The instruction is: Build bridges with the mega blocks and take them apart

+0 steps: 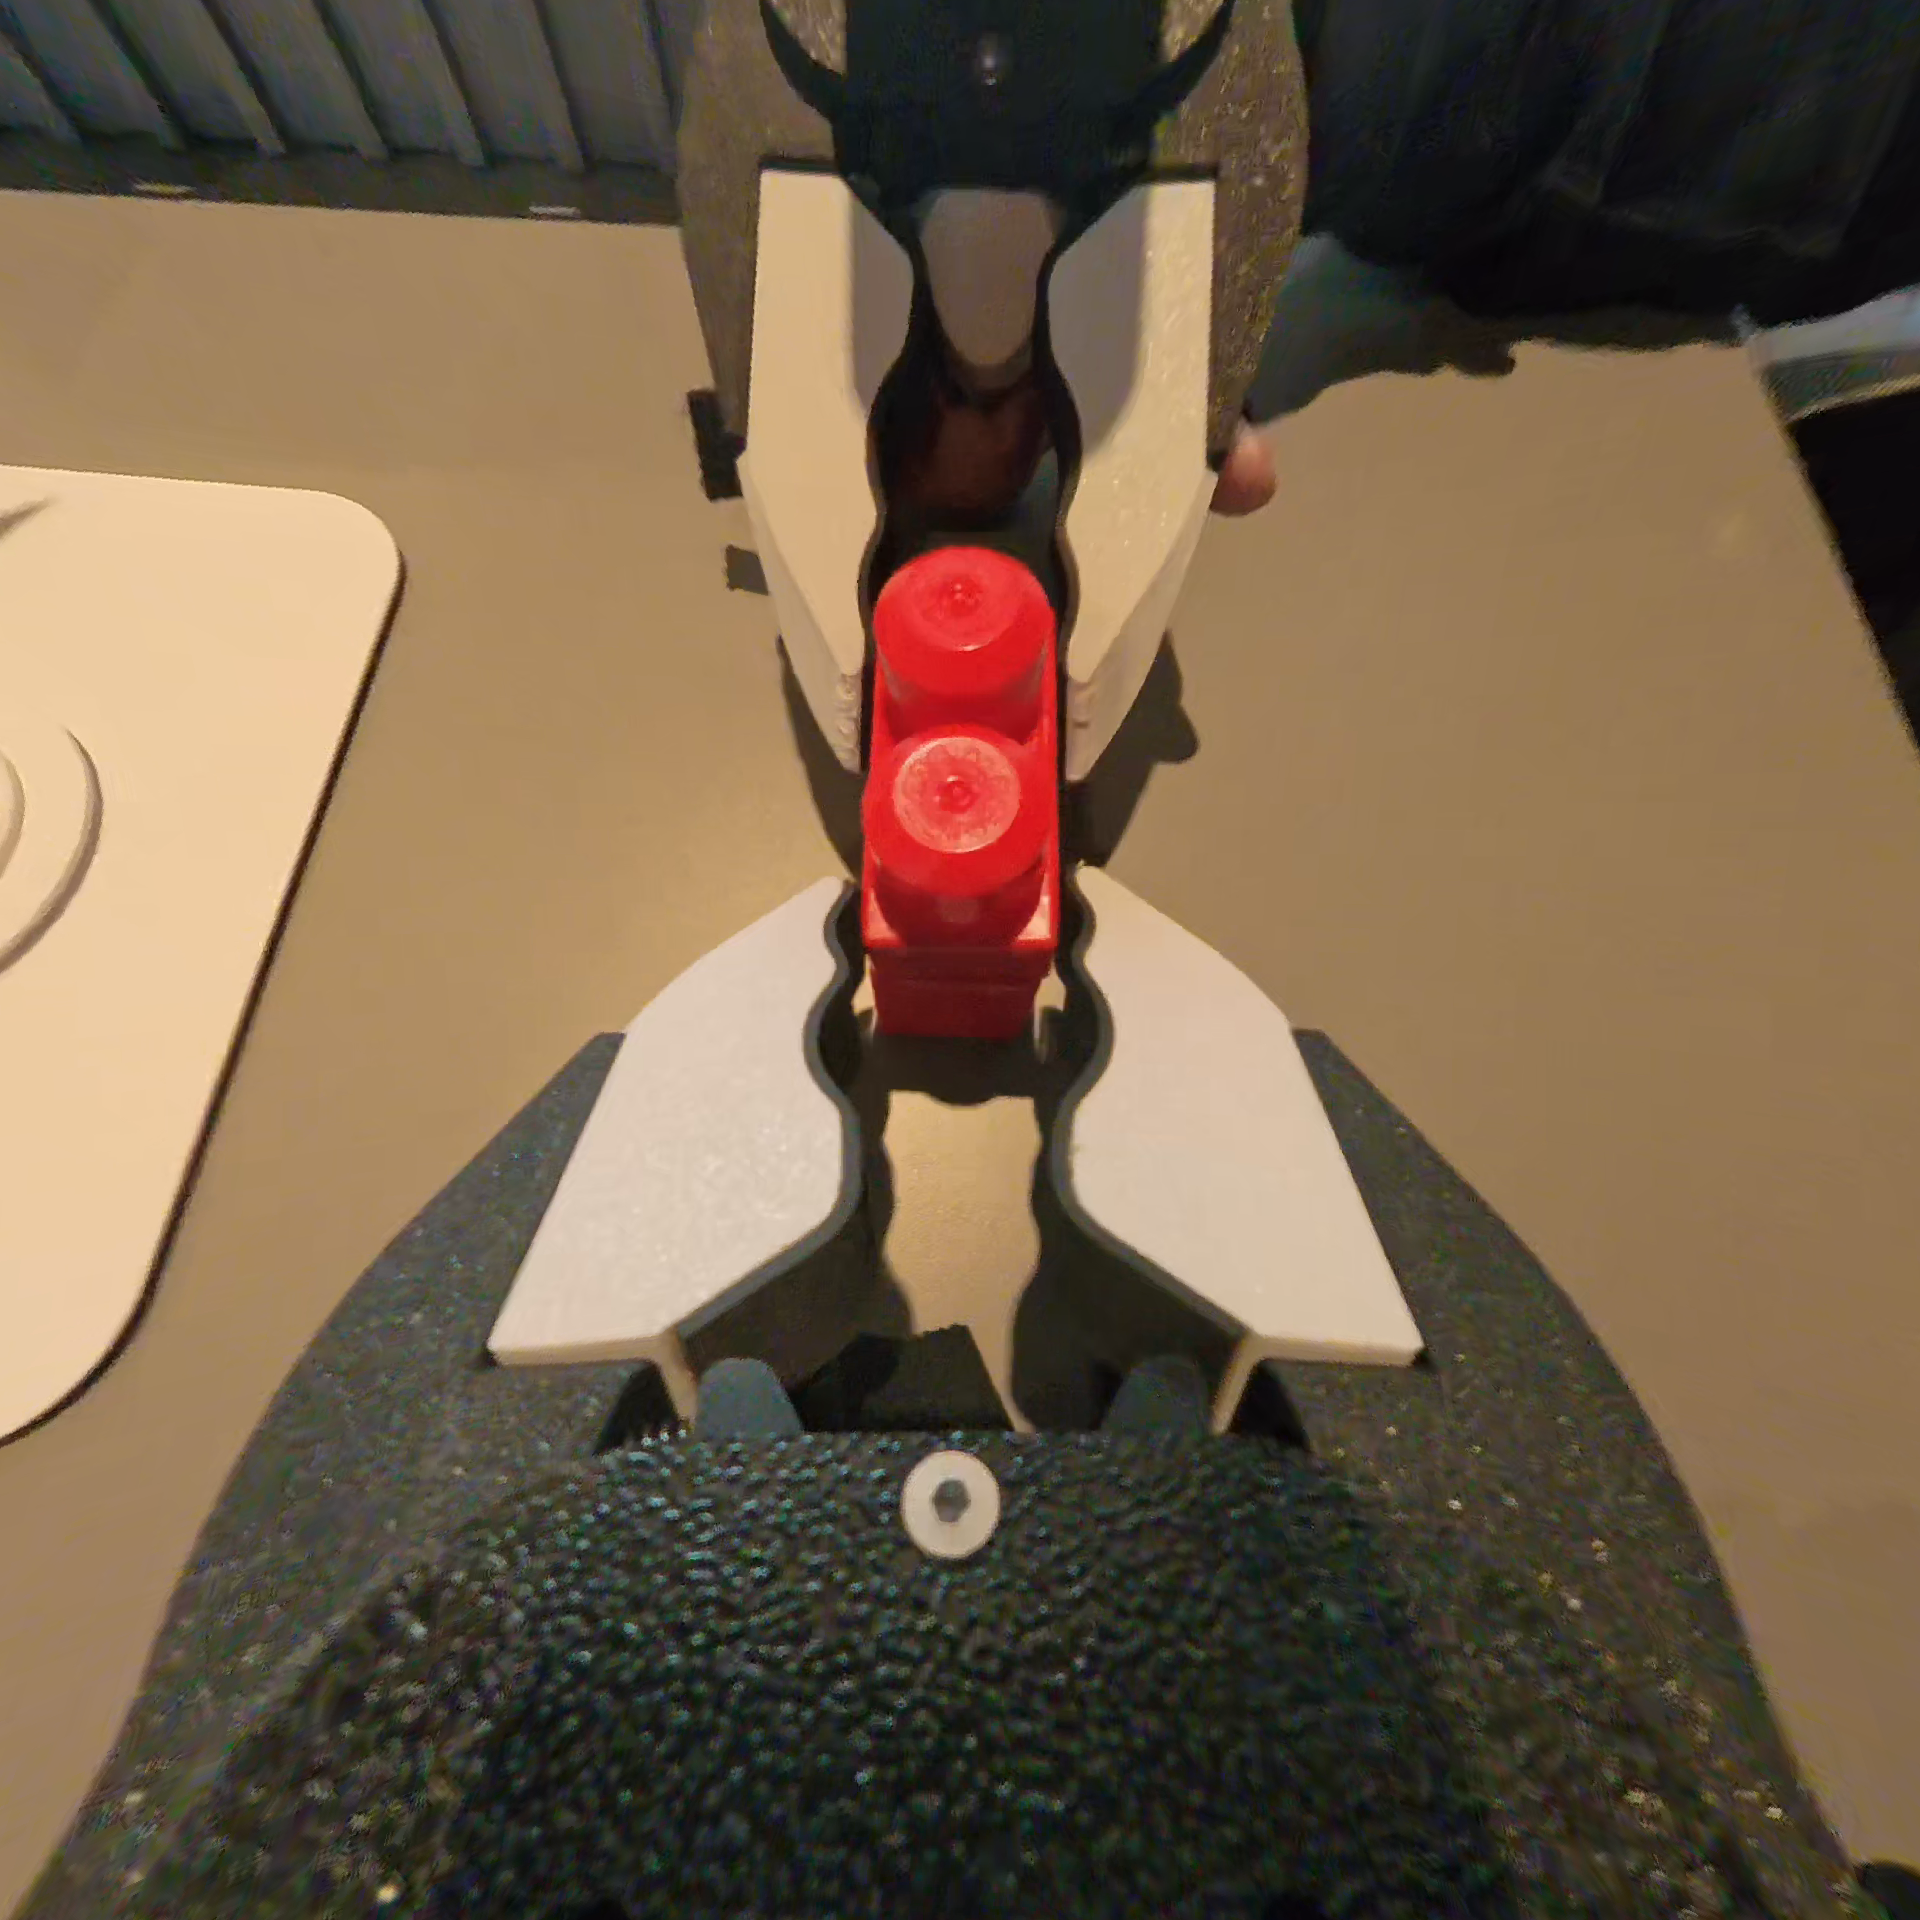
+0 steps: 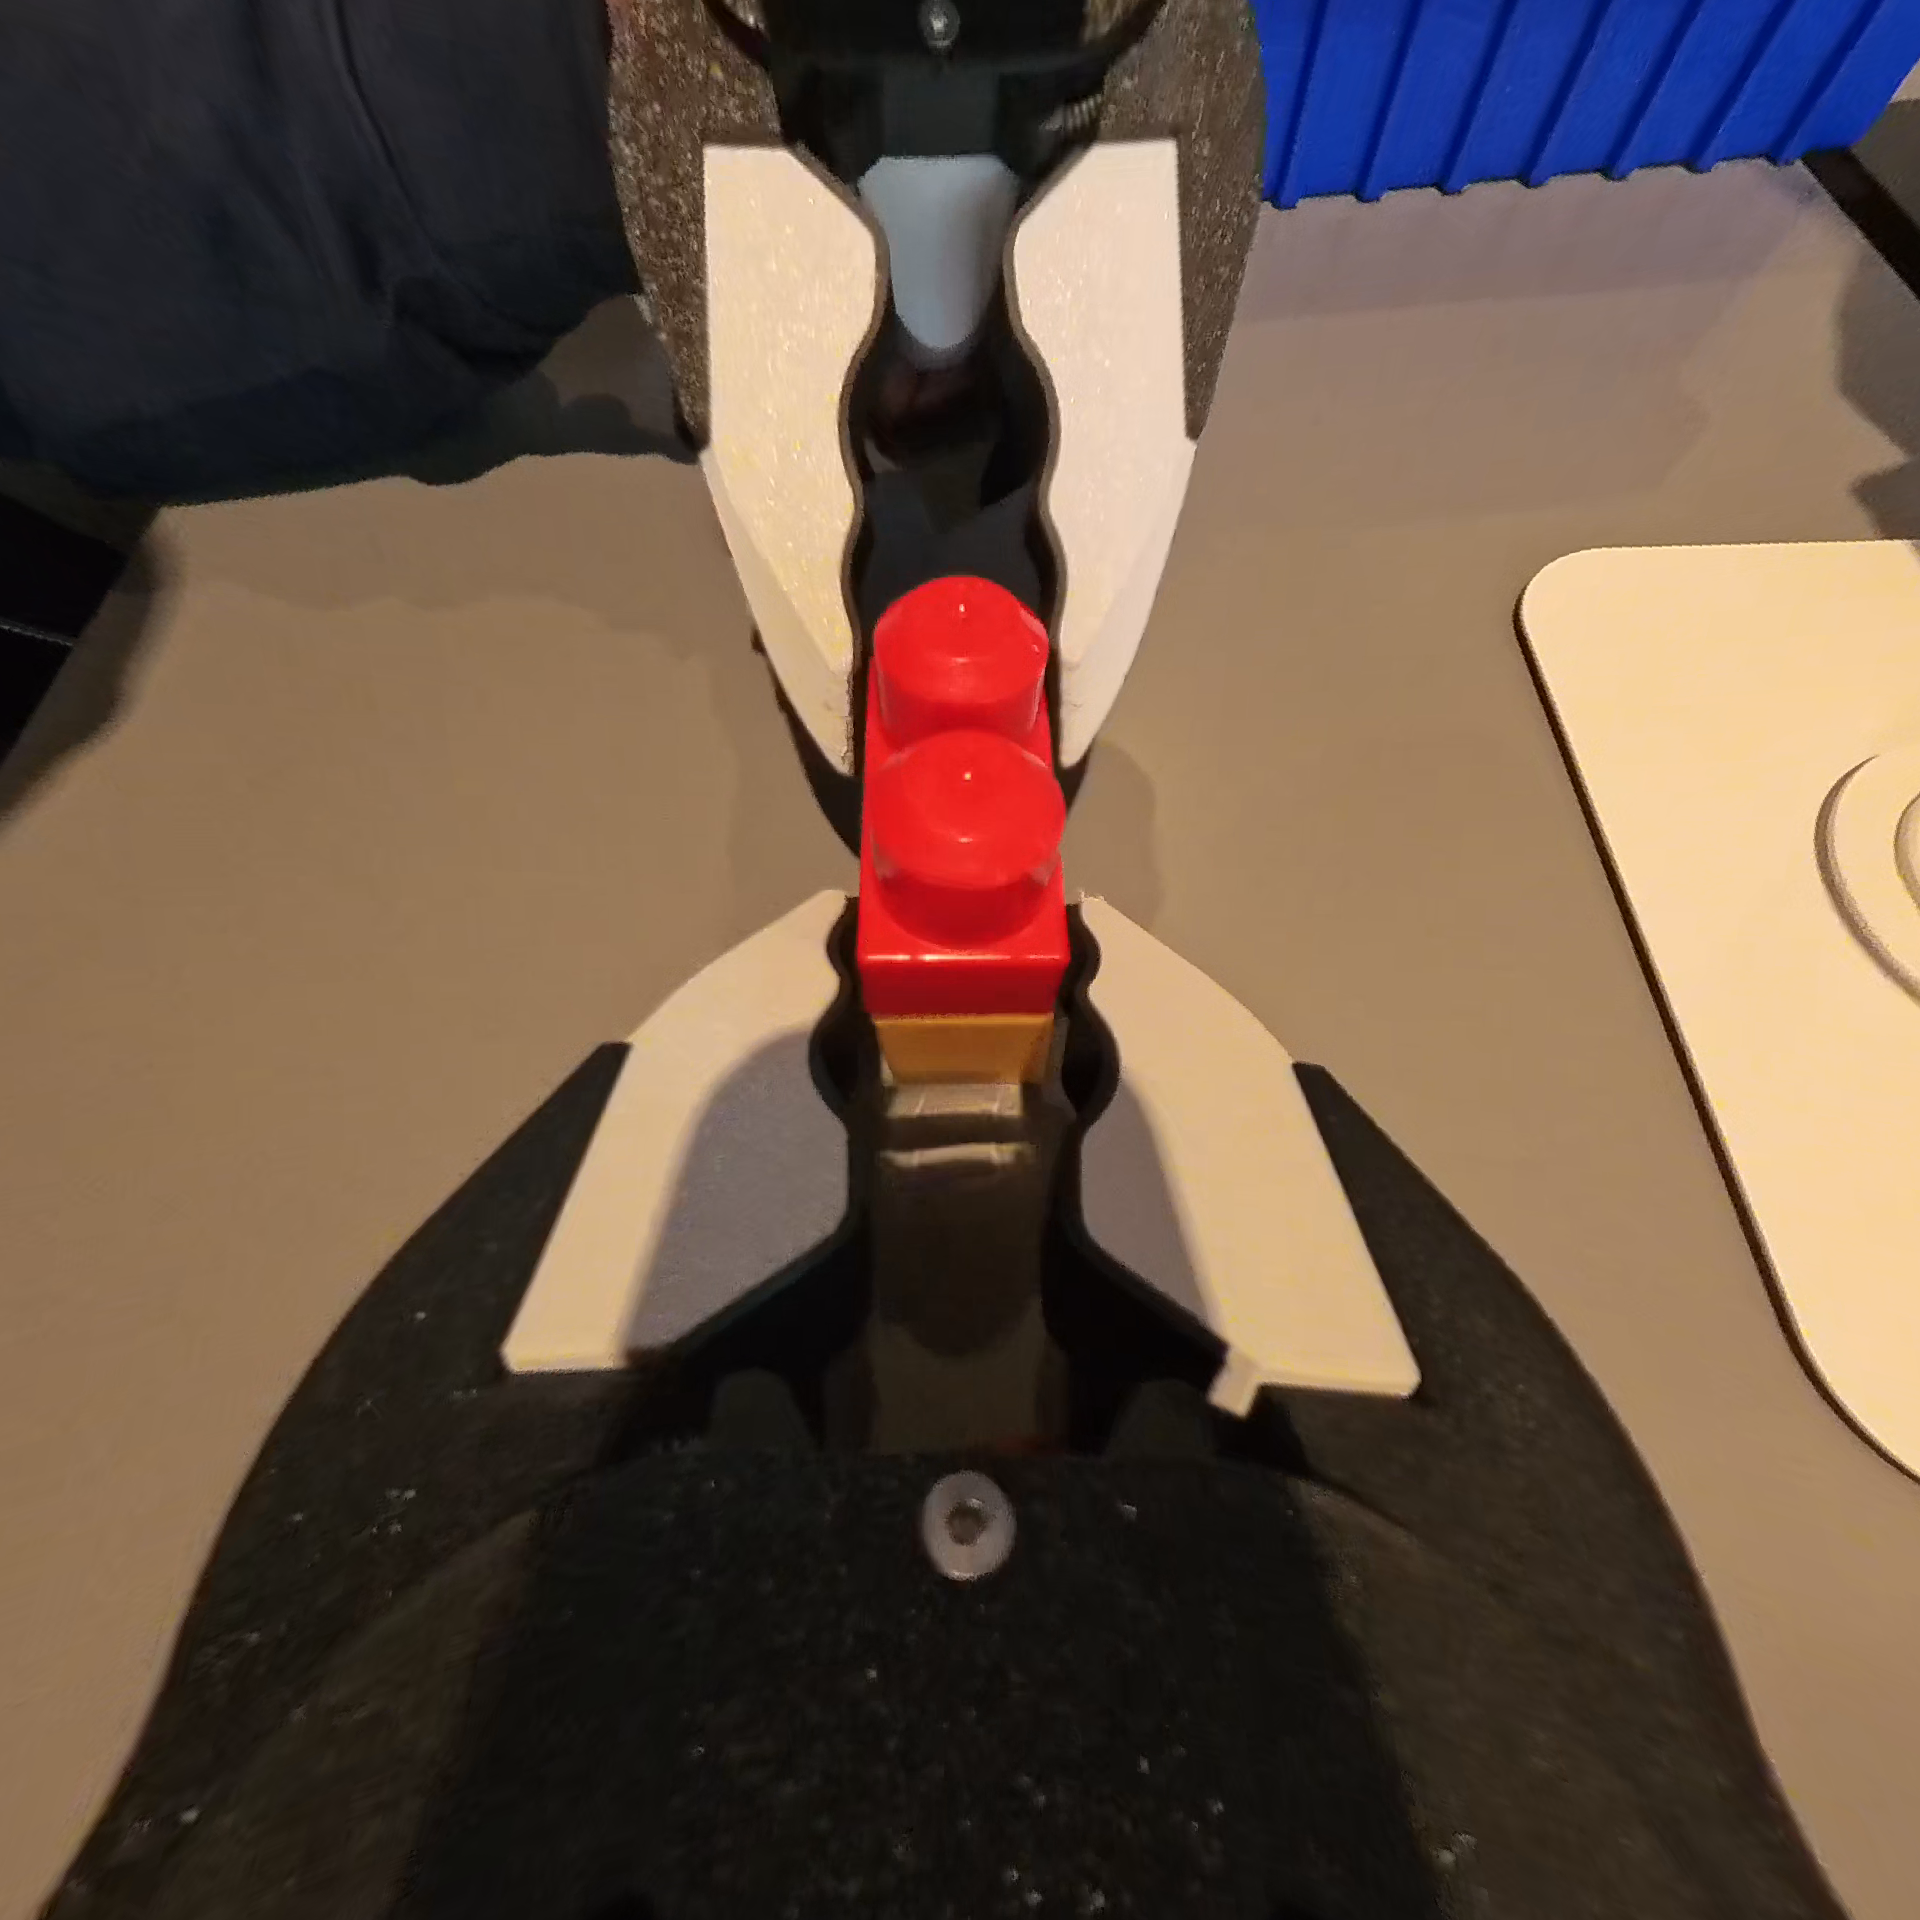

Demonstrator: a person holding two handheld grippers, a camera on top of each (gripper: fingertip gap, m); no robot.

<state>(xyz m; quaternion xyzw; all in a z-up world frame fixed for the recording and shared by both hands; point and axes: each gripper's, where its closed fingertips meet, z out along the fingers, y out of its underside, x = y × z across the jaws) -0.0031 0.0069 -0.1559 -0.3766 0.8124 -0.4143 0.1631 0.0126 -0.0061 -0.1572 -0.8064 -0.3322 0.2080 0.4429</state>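
A red two-stud mega block (image 1: 961, 769) lies lengthwise between my two grippers, which face each other. In the left wrist view a second red block (image 1: 956, 1003) sits under its near end. In the right wrist view a yellow block (image 2: 961, 1049) sits under the near end of the top red block (image 2: 961, 862). My left gripper (image 1: 958, 914) is shut on its end of the red stack. My right gripper (image 2: 961, 925) is shut on the opposite end, and also shows in the left wrist view (image 1: 966, 738). I cannot tell whether the lower blocks touch the table (image 1: 1455, 831).
A cream board (image 1: 156, 831) with curved grooves lies flat on the table beside the blocks, also in the right wrist view (image 2: 1714, 831). A blue ribbed panel (image 2: 1558, 94) stands at the table's far edge. A person's dark sleeve (image 2: 260, 208) is behind the left gripper. Both grippers' tips are close together, under 4 cm apart.
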